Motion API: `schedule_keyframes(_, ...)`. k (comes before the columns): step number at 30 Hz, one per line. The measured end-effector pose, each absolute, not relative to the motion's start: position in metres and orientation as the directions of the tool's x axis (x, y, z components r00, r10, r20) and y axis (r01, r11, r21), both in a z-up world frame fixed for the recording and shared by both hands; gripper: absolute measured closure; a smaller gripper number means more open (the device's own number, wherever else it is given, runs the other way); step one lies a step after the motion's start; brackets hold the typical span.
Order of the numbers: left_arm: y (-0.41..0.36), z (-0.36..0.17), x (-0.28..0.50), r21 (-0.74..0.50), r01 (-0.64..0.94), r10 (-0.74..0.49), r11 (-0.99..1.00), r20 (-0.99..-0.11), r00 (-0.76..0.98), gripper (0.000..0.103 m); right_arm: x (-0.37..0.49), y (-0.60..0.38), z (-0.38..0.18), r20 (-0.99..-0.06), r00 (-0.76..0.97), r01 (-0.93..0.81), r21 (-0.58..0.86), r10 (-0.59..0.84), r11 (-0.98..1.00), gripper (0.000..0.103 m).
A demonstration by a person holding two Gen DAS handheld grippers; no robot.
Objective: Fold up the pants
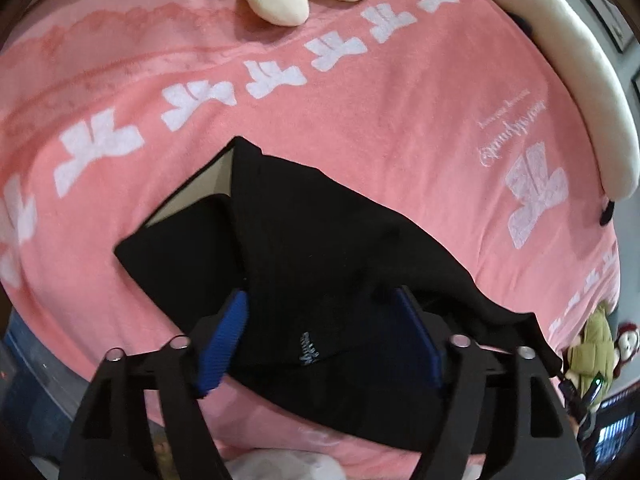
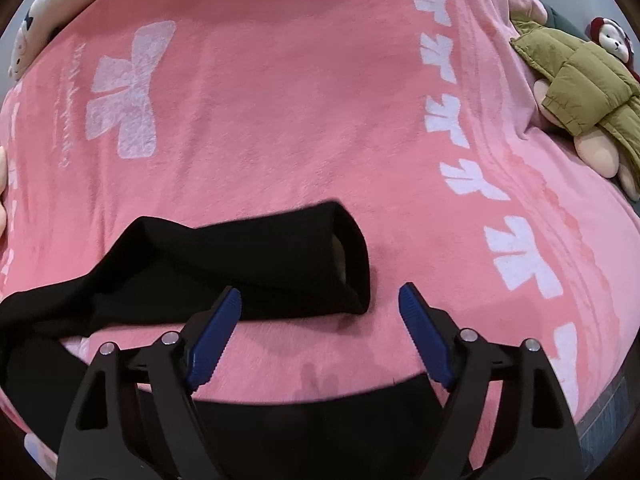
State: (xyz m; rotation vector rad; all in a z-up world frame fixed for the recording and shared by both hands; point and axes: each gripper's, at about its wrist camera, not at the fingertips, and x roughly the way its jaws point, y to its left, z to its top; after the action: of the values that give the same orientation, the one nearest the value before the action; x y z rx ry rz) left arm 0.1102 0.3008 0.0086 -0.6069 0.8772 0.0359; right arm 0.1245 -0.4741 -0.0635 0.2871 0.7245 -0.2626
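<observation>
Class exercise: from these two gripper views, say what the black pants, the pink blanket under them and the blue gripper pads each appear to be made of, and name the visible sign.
Black pants: soft matte fabric, probably knit; it drapes and folds limply.
Pink blanket: plush fleece or velour, judging by its fuzzy nap.
Blue pads: ribbed, likely rubber or plastic; ridges show.

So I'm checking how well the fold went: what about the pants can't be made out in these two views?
- Left wrist view: the black pants run under the left gripper and off the lower edge; the near part is hidden.
- Left wrist view: the small pale print on the cloth is too small to read.
- Right wrist view: the pants leave the left edge, so their full length is cut off.
- Both views: black on black hides the layers.
</observation>
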Motion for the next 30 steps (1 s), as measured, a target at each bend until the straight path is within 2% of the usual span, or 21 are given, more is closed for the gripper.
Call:
schedule_keyframes(3,0.294,-0.001,0.132,-0.473,-0.295,-0.198,0.83,-0.745,0.637,0.025,0.155,-0.481,-0.07,-0.692,0.714,0.343,0.214,-0.106,0.915,0.024)
schedule_keyframes(6,0.292,-0.018,0.151,-0.475,-0.362,-0.203,0.802,-0.787,0.582,0.027,0.186,-0.486,-0.076,-0.706,0.698,0.367,0.207,-0.121,0.907,0.024)
schedule_keyframes(11,0.292,0.001,0.126,-0.507,-0.368,-0.184,0.78,-0.747,0.639,0.026,0.221,-0.489,-0.08,-0.71,0.697,0.351,0.221,-0.096,0.91,0.023)
schedule_keyframes(16,0.291,-0.006,0.094,-0.595,-0.417,-0.246,0.687,-0.731,0.637,0.025,0.255,-0.486,-0.101,-0.76,0.643,0.351,0.189,-0.09,0.917,0.024)
schedule_keyframes(17,0.287,-0.013,0.093,-0.605,-0.422,-0.262,0.675,-0.732,0.629,0.025,0.26,-0.484,-0.106,-0.763,0.643,0.336,0.205,-0.065,0.919,0.03)
schedule_keyframes(18,0.284,-0.017,0.094,-0.602,-0.425,-0.265,0.676,-0.736,0.622,0.025,0.263,-0.483,-0.11,-0.768,0.639,0.326,0.219,-0.044,0.919,0.054)
schedule_keyframes(19,0.281,-0.023,0.097,-0.593,-0.433,-0.26,0.679,-0.745,0.614,0.025,0.266,-0.482,-0.115,-0.774,0.633,0.313,0.245,-0.009,0.918,0.085)
schedule_keyframes(20,0.28,-0.028,0.099,-0.589,-0.44,-0.257,0.678,-0.75,0.609,0.026,0.267,-0.479,-0.117,-0.776,0.631,0.299,0.254,0.009,0.92,0.101)
schedule_keyframes(21,0.281,-0.037,0.105,-0.594,-0.455,-0.261,0.663,-0.754,0.603,0.03,0.264,-0.473,-0.113,-0.763,0.646,0.272,0.245,0.012,0.93,0.103)
schedule_keyframes(23,0.285,-0.045,0.114,-0.613,-0.464,-0.274,0.64,-0.746,0.607,0.068,0.253,-0.463,-0.095,-0.719,0.695,0.215,0.228,0.015,0.95,0.103)
schedule_keyframes(24,0.288,-0.044,0.121,-0.614,-0.456,-0.285,0.644,-0.746,0.602,0.1,0.244,-0.461,-0.082,-0.69,0.723,0.193,0.242,0.029,0.951,0.103)
schedule_keyframes(26,0.296,-0.028,0.13,-0.612,-0.414,-0.284,0.674,-0.732,0.62,0.101,0.213,-0.462,-0.041,-0.592,0.804,0.132,0.279,0.062,0.951,0.103)
schedule_keyframes(27,0.302,-0.01,0.13,-0.585,-0.398,-0.238,0.707,-0.726,0.646,0.101,0.188,-0.464,-0.016,-0.536,0.842,0.098,0.274,0.068,0.957,0.103)
schedule_keyframes(30,0.326,0.035,0.121,-0.552,-0.352,-0.173,0.756,-0.687,0.706,0.101,0.125,-0.473,0.023,-0.482,0.875,0.067,0.206,0.042,0.976,0.103)
